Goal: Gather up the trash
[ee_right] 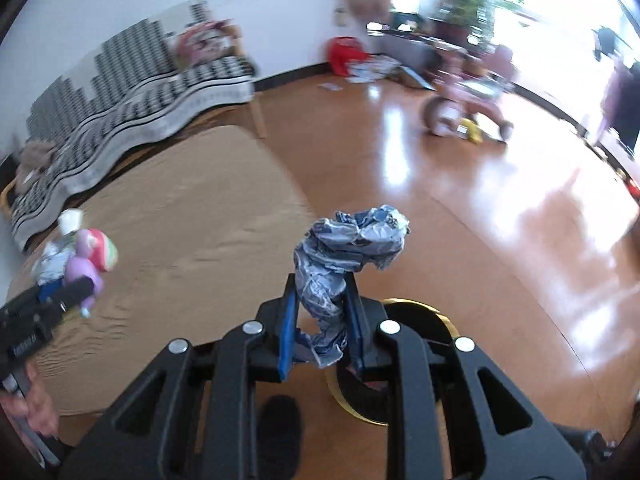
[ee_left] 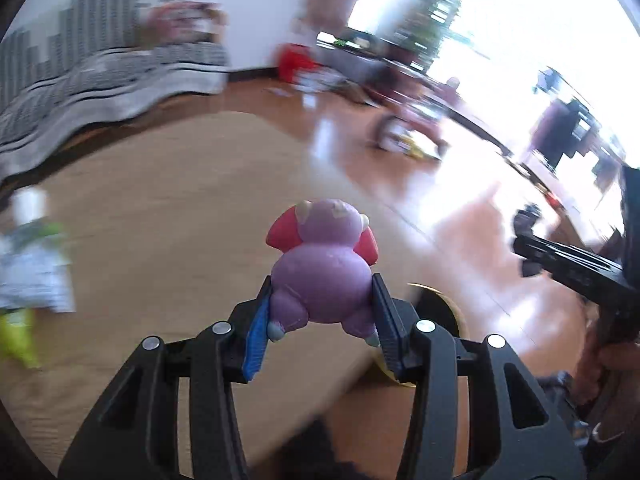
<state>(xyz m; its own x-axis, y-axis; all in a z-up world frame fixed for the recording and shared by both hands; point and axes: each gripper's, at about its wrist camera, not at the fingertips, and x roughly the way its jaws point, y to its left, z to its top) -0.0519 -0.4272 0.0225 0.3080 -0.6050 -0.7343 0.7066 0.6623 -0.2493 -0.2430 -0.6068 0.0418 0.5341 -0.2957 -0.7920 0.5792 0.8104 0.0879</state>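
My left gripper (ee_left: 322, 304) is shut on a purple toy figure (ee_left: 324, 264) with red ears, held above the tan rug. It also shows at the left of the right wrist view (ee_right: 90, 268). My right gripper (ee_right: 322, 312) is shut on a crumpled blue-and-white wrapper (ee_right: 348, 248), held above the rim of a black bin with a gold edge (ee_right: 432, 312). The same bin (ee_left: 440, 308) sits just behind the left gripper's right finger. More blurred litter (ee_left: 32, 272) lies on the rug at the left.
A tan rug (ee_right: 192, 220) covers the floor on the left, and shiny wooden floor (ee_right: 460, 200) lies to the right. A patterned sofa (ee_right: 132, 80) lines the wall. A pink tricycle (ee_right: 468, 100) and clutter stand farther off.
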